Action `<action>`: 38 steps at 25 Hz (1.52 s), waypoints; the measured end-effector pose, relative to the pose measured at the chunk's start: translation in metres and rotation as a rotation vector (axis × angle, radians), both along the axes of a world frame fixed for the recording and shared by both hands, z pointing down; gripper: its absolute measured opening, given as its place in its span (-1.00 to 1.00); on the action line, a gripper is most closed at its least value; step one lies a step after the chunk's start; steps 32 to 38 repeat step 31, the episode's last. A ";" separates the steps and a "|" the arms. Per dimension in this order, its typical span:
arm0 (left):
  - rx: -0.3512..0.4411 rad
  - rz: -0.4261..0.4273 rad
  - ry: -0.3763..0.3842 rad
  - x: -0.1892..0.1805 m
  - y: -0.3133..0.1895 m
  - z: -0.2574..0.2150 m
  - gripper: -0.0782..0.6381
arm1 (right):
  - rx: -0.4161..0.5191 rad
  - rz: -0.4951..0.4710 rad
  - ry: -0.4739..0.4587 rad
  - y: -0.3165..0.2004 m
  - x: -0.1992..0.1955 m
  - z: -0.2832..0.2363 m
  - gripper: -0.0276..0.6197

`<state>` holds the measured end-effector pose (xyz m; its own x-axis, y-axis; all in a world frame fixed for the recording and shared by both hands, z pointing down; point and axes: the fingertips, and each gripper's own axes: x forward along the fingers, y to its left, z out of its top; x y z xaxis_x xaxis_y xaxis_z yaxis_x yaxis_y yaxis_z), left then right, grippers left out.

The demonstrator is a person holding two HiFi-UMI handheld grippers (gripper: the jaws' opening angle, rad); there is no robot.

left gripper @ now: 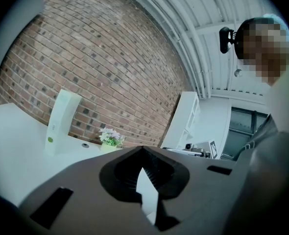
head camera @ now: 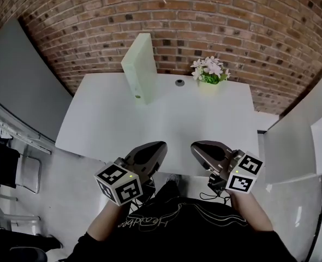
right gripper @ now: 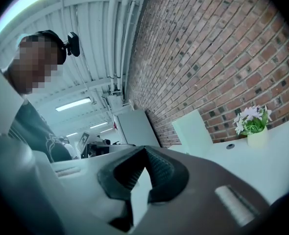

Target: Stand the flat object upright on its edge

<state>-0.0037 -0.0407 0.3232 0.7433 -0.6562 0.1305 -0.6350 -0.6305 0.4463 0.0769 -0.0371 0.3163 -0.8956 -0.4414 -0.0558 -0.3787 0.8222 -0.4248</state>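
In the head view, the pale green flat box-like object [head camera: 139,67] stands upright on its edge at the far side of the white rectangular desk [head camera: 166,124], close to the red brick wall [head camera: 232,21]. A small pot with white flowers [head camera: 209,72] stands to the right of it, well apart, and a small round grey hole cover [head camera: 179,82] lies between the two. Both tools are near the front edge of the desk, far from the object. The left hand-held gripper [head camera: 159,146] and the right hand-held gripper [head camera: 197,146] are side by side, with their marker cubes toward the person. In the left gripper view, the jaws of the left hand-held gripper [left gripper: 142,148] are pressed together at the tips and nothing is between them. The green object [left gripper: 61,119] is seen upright on the desk [left gripper: 12,141] in front of the wall, with the flower pot [left gripper: 110,137] to its right. In the right gripper view, the right hand-held gripper [right gripper: 144,150] also has its jaws together and holds nothing. Beyond it, the green object [right gripper: 196,129] is upright by the brick wall, and the flower pot [right gripper: 252,121] stands on the desk [right gripper: 276,155] at the right.
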 end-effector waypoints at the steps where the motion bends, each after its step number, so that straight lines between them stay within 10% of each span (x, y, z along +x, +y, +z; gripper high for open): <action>1: 0.006 0.003 -0.001 0.002 0.005 -0.002 -0.77 | 0.002 0.000 -0.002 0.005 0.002 -0.001 -0.90; 38: 0.091 0.019 -0.016 0.024 0.061 -0.032 -0.77 | 0.087 -0.017 -0.001 0.062 0.007 -0.022 -0.90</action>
